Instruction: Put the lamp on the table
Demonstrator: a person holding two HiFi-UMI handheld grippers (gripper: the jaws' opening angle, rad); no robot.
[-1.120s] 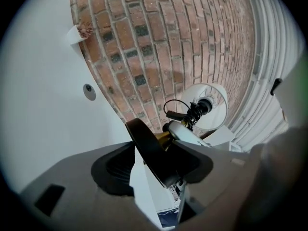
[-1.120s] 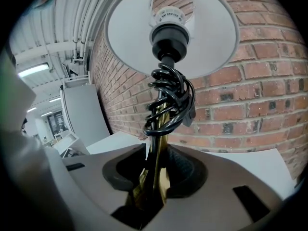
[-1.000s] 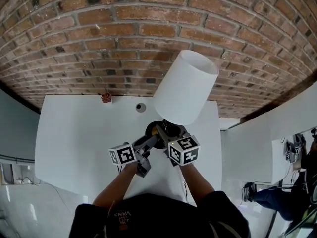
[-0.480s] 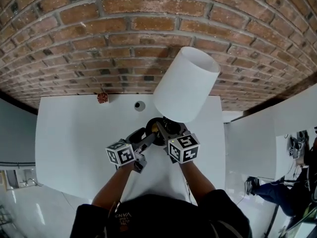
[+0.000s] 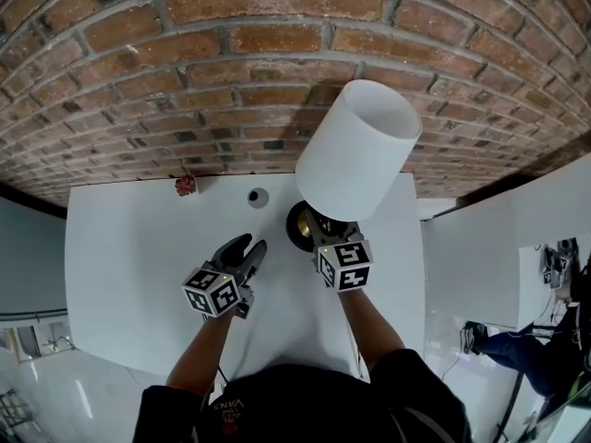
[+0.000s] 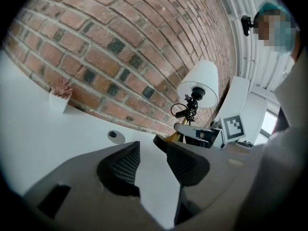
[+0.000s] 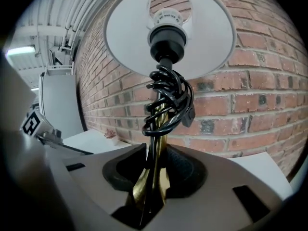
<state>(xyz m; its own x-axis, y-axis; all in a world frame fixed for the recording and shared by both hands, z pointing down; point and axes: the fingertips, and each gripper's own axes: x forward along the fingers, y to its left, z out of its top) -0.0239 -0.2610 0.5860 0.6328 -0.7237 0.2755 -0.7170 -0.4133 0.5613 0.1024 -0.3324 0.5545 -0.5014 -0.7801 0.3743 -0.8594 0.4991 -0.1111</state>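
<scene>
Brass fills the gap of my right gripper [image 7: 155,177] — its two dark ribbed pads are pressed on the slim golden stem [image 7: 153,129] of the lamp [image 5: 355,150], low down, just above the flare. My right forearm [image 5: 365,317] reaches straight ahead over the white table [image 5: 138,247], with the gripper aimed a little downward. My left forearm [image 5: 205,349] runs beside it, angled slightly outward. The left gripper [image 5: 245,247] hangs low over the tabletop just left of the lamp, apart from it. Its jaws have just been closing and now stand partly apart, with nothing between them but bare white surface.

The lamp stands toward the back of the table, near the brick wall [image 5: 231,81]. Its dark round base [image 5: 303,226] is down at the tabletop — whether it sits flat I cannot tell. A glossy black cord [image 7: 168,97] is coiled in loops round the upper stem, under a black socket [image 7: 167,40]. The shade [image 7: 211,32] is a smooth white tapered drum. Further left by the wall sit a small round disc [image 5: 258,197] and a tiny pot [image 5: 186,185] with a reddish plant.
</scene>
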